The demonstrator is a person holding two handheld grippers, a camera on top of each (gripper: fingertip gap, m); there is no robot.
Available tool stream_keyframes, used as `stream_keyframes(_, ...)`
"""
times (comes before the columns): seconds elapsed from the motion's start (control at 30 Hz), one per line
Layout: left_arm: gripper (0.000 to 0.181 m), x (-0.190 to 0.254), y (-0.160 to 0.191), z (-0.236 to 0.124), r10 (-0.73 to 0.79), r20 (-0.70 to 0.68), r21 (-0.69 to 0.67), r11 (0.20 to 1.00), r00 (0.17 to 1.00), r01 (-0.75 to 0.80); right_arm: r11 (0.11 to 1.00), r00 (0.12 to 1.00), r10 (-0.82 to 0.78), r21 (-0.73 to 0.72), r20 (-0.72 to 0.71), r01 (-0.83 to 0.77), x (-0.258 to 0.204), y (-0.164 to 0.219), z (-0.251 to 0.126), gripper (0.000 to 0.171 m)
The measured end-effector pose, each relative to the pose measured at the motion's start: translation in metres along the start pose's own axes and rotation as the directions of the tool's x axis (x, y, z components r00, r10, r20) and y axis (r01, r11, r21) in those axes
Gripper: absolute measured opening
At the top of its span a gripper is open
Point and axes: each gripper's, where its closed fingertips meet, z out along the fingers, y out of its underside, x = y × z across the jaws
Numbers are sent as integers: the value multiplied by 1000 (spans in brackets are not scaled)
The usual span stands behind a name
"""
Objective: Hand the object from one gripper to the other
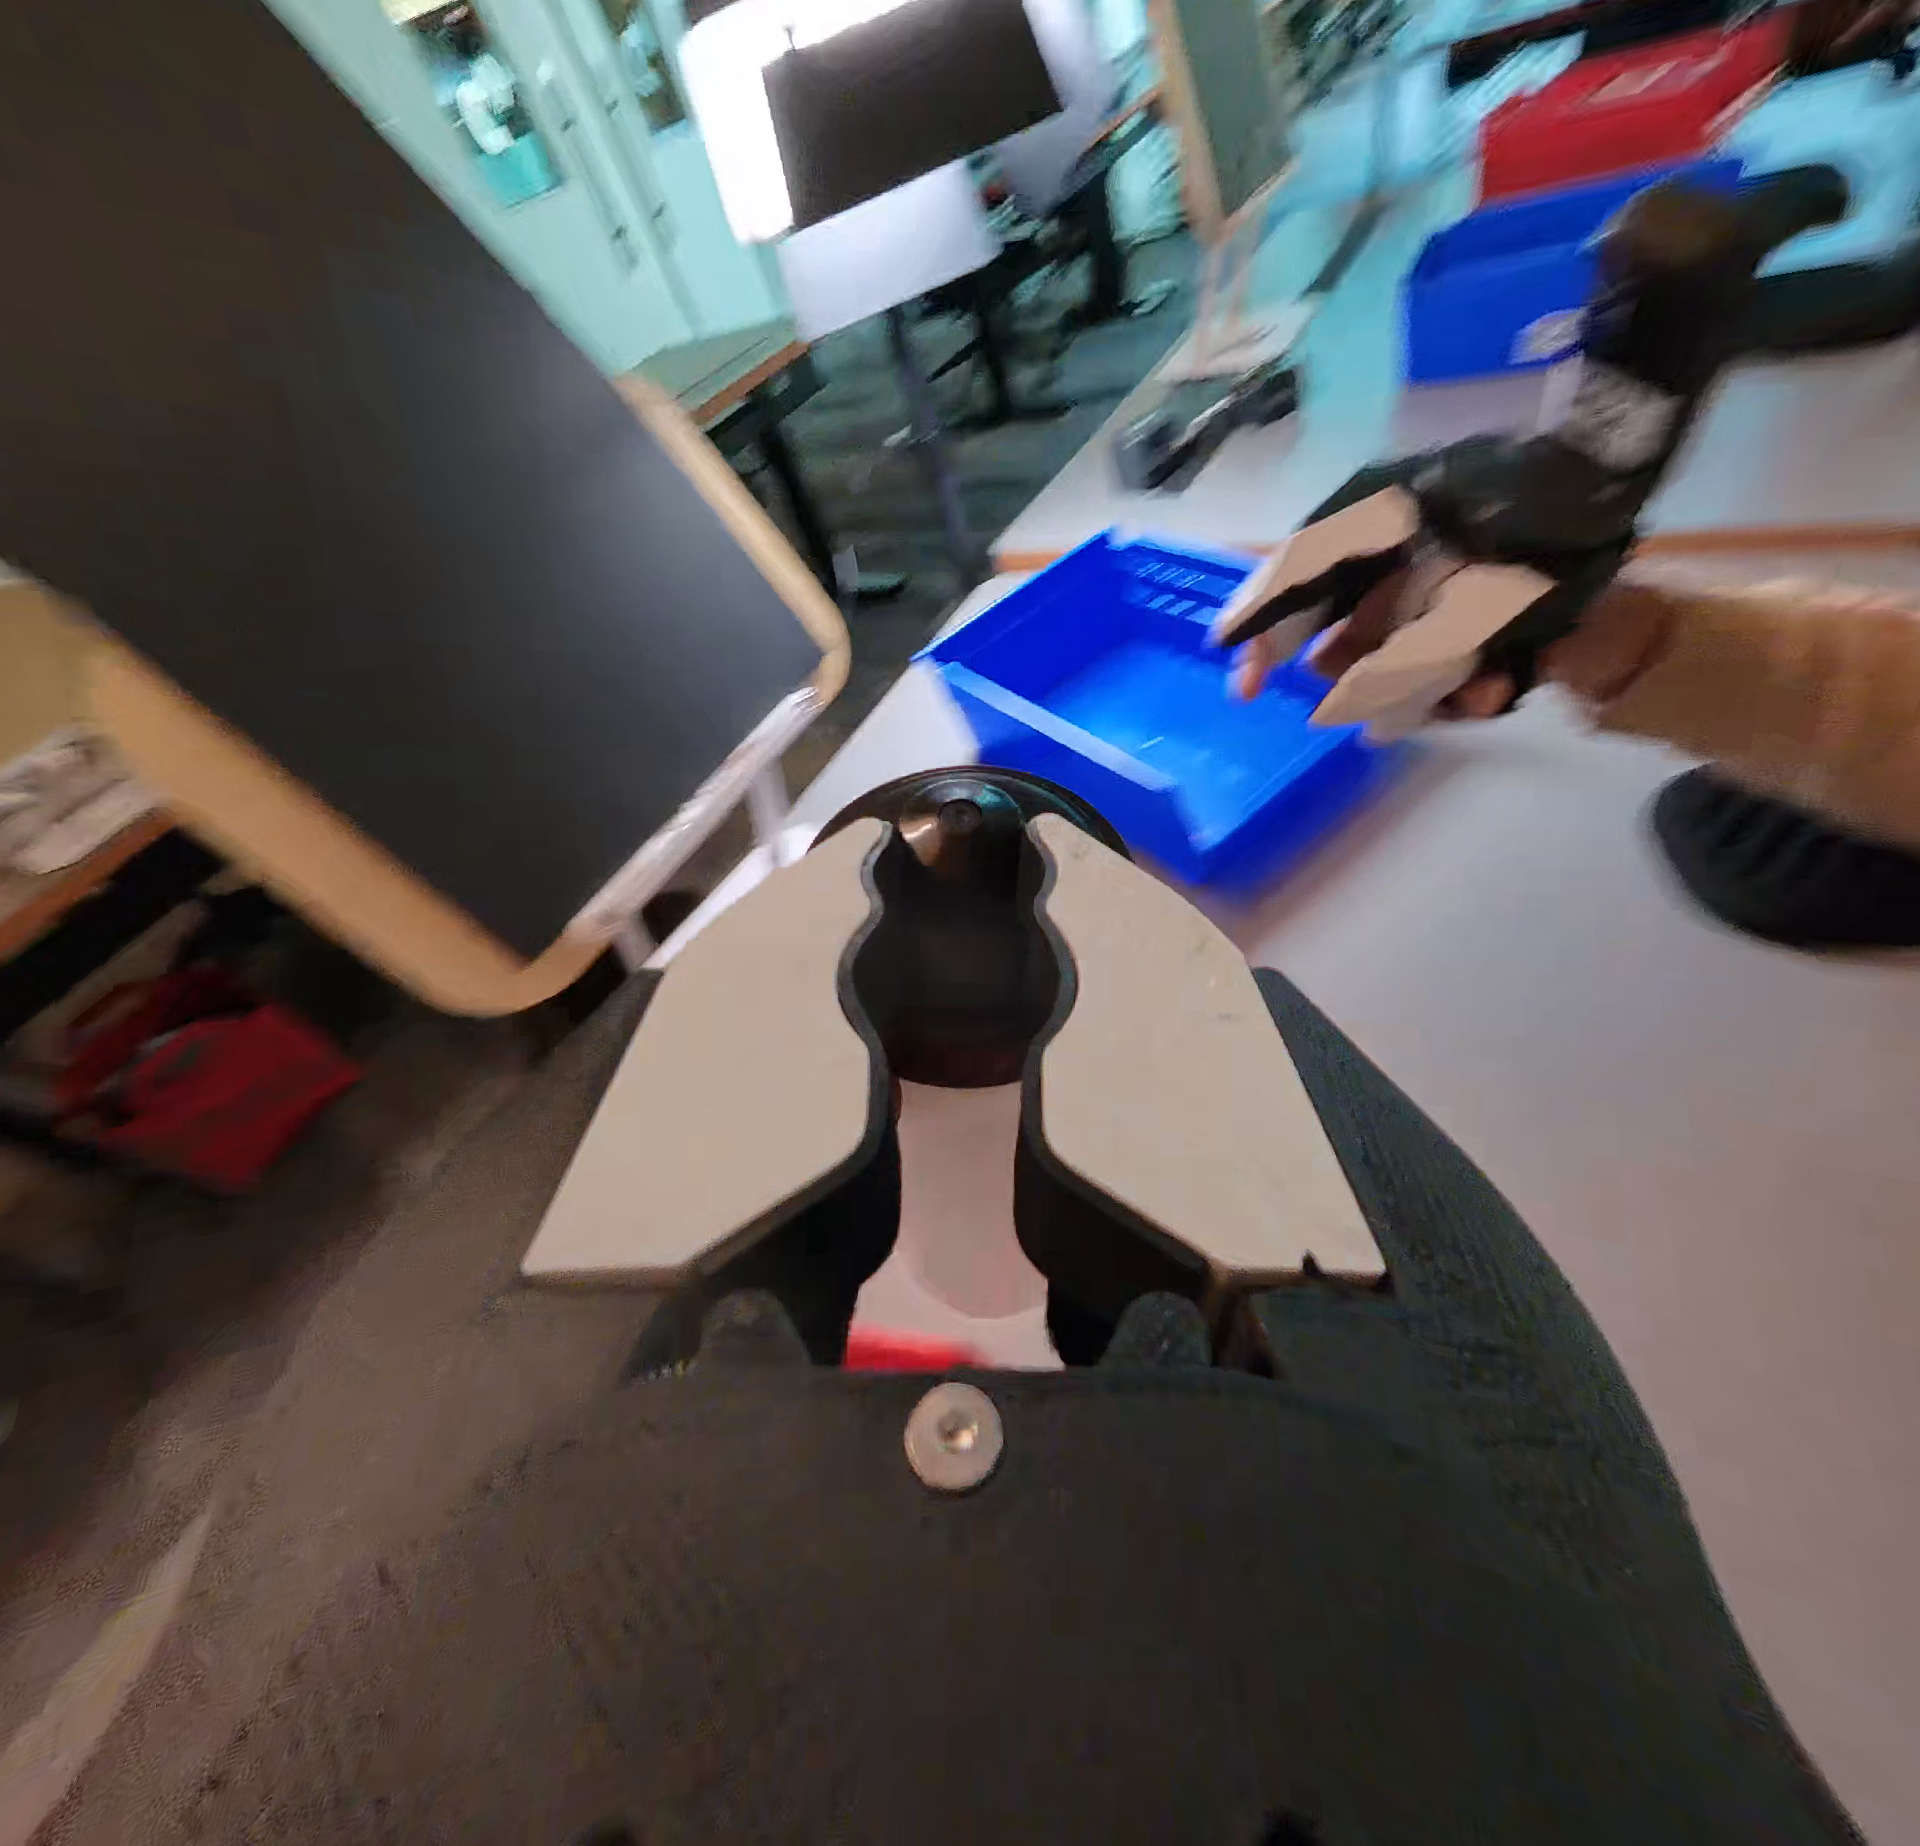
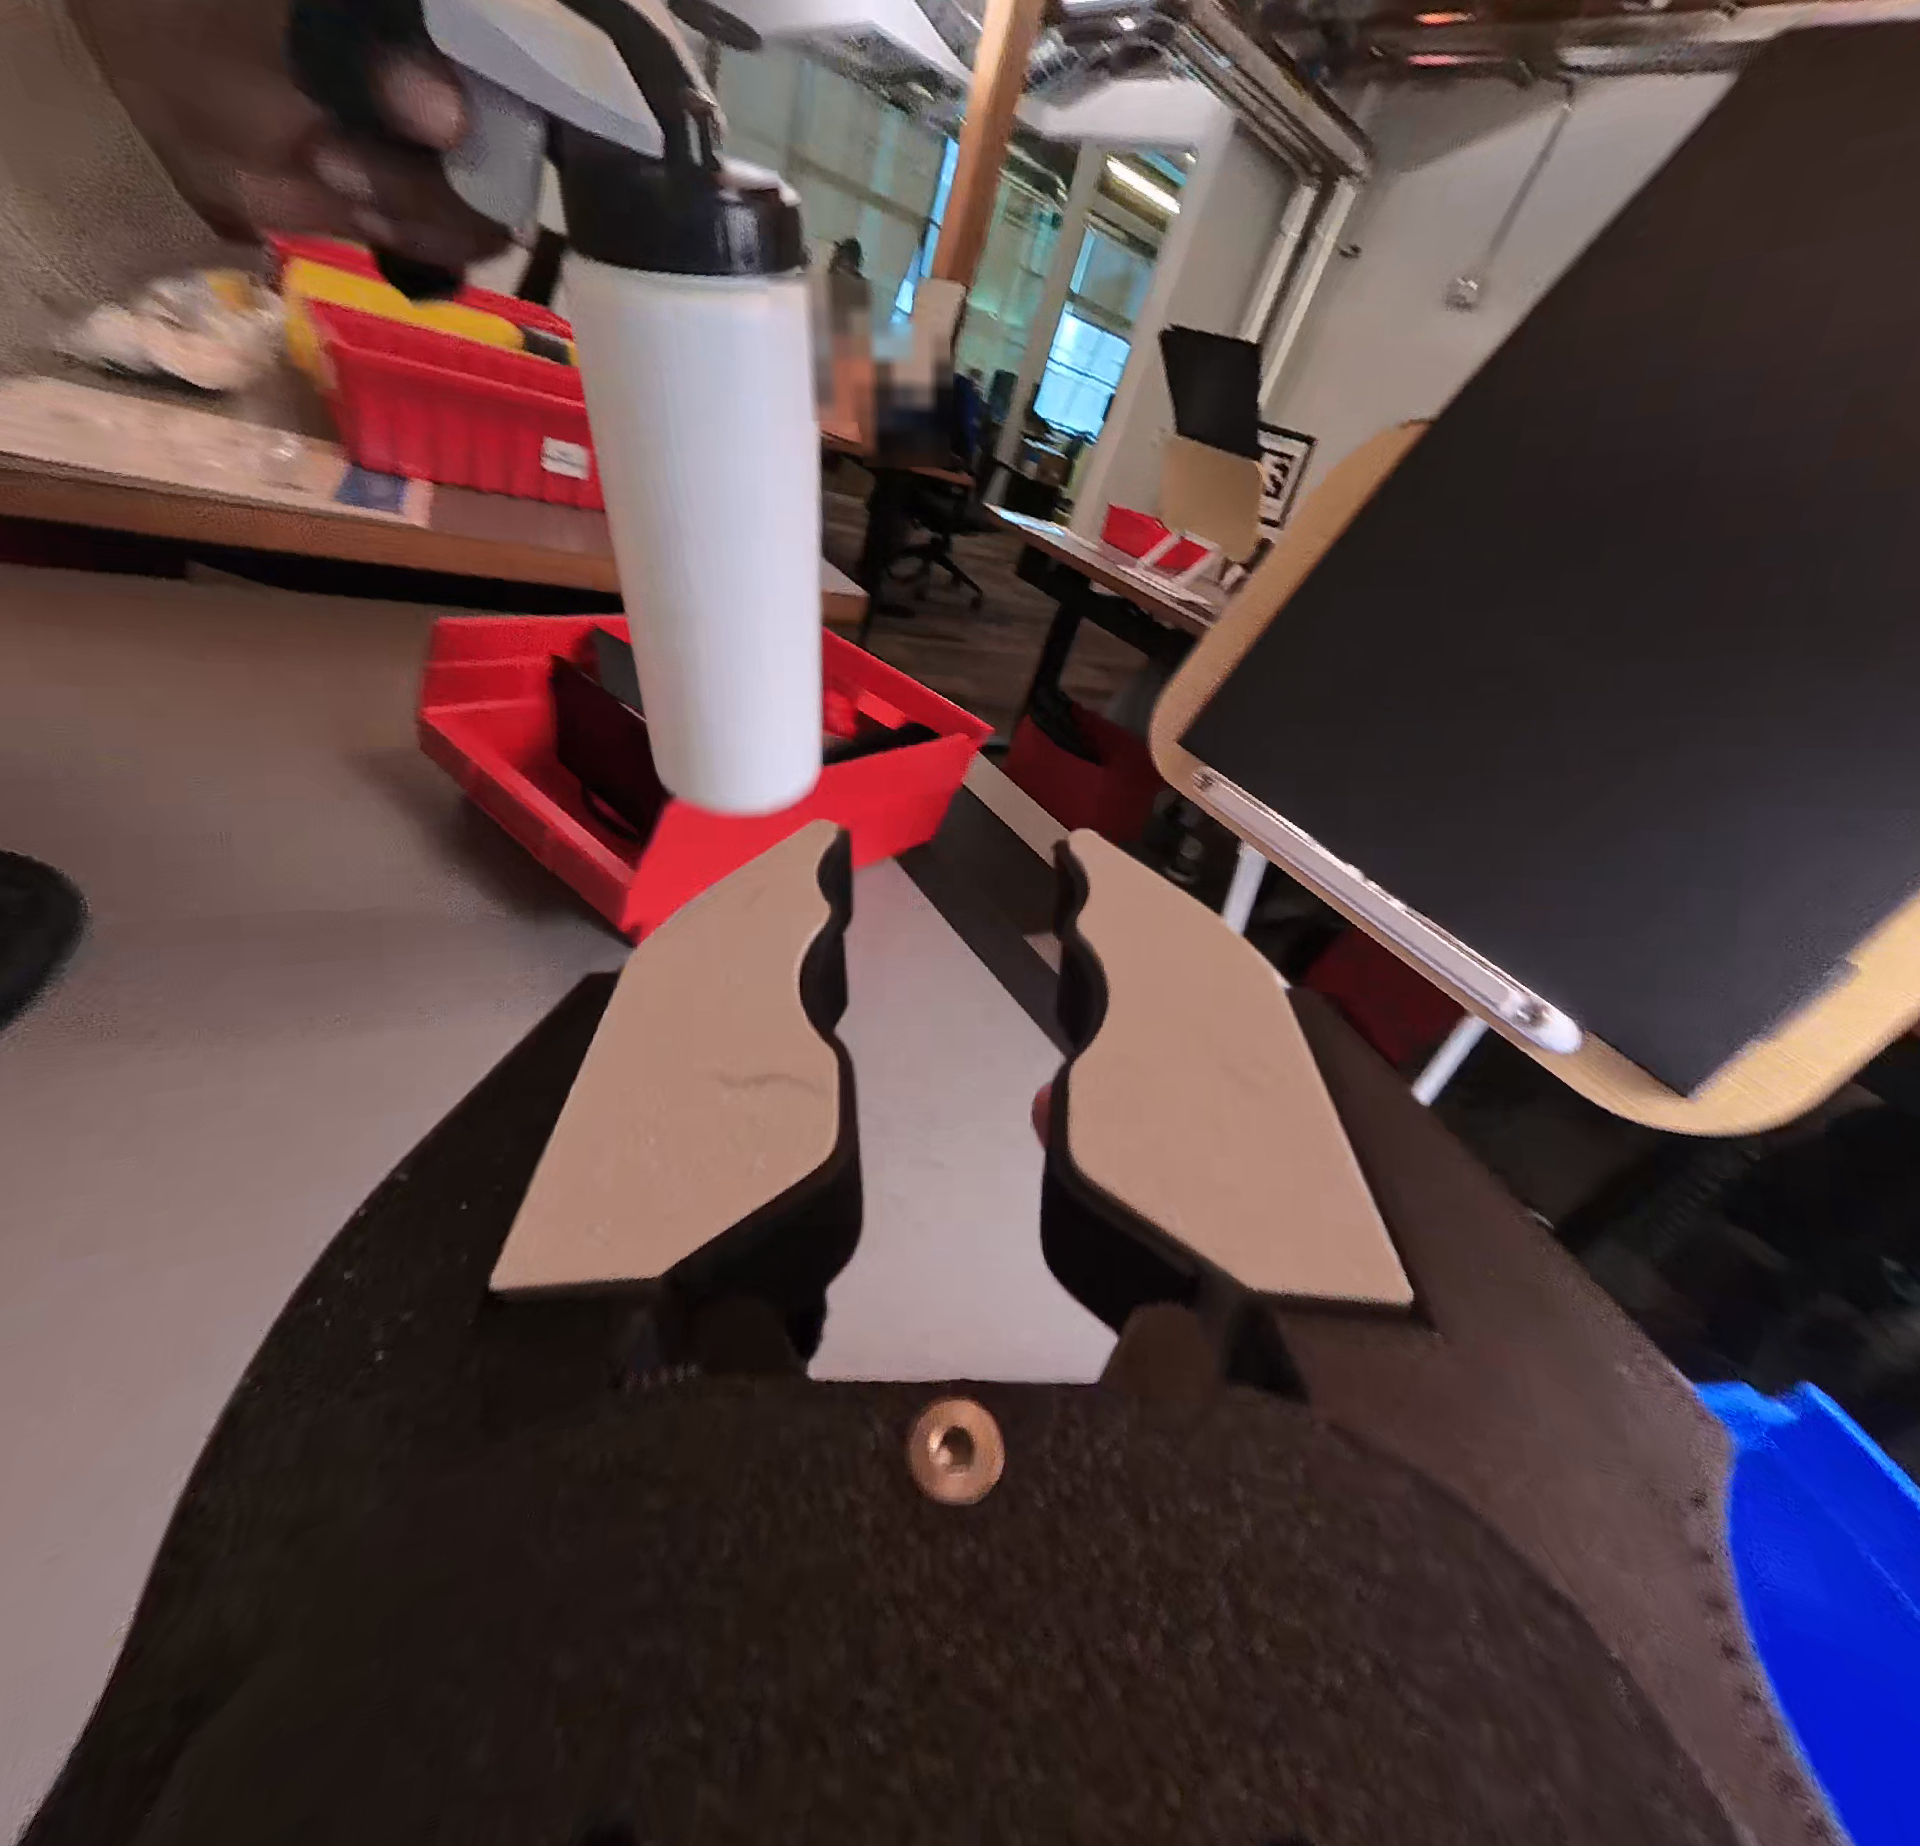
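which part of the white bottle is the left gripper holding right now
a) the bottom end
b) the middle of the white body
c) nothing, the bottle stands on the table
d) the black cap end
d: in the right wrist view the left gripper clamps the white bottle at its black cap, the white body hanging free below, above the red bin; the right gripper is open and empty.

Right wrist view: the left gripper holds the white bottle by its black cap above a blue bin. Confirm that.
One detail is wrong: the bin is red, not blue. In the right wrist view the left gripper holds the white bottle by its black cap, hanging above the red bin.
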Motion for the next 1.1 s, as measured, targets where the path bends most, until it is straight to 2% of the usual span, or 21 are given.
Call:
stream_keyframes(0.07, 21, 39, -6, 18, -50, -114, 80, 995, 992, 59, 999, 994, 39, 34, 102, -42, -23, -10, 5, 53)
stream_keyframes(0.17, 21, 94, -4, 50, -66, -265, 124, 987, 962, 101, 990, 958, 106, 57, 265, -125, -59, -25, 10, 78)
stream_keyframes(0.27, 22, 138, -1, 78, -66, -393, 124, 984, 917, 124, 991, 925, 112, 32, 364, -133, -86, -29, 11, 86)
stream_keyframes(0.37, 21, 153, 4, 93, -49, -409, 107, 989, 911, 101, 995, 932, 82, 21, 353, -95, -91, -25, 14, 84)
stream_keyframes(0.5, 22, 150, 7, 93, -18, -344, 150, 986, 939, 74, 993, 934, 101, 23, 342, -116, -87, -22, 17, 78)
stream_keyframes(0.57, 31, 143, 9, 91, -12, -308, 199, 977, 951, 76, 993, 931, 108, 13, 348, -120, -88, -18, 19, 78)
stream_keyframes(0.67, 42, 136, 9, 82, -140, -413, 213, 946, 900, 245, 984, 926, 158, 22, 344, -176, -75, -20, 14, 77)
stream_keyframes(0.73, 55, 136, 16, 82, -192, -477, 172, 936, 858, 306, 969, 918, 202, 68, 340, -239, -60, -32, 4, 77)
stream_keyframes(0.9, 65, 158, 21, 95, -204, -558, 139, 933, 804, 333, 939, 881, 259, 111, 396, -326, -58, -51, -9, 77)
stream_keyframes(1.1, 77, 164, 30, 108, -236, -534, 99, 936, 812, 338, 926, 866, 307, 89, 394, -368, -69, -47, 5, 77)
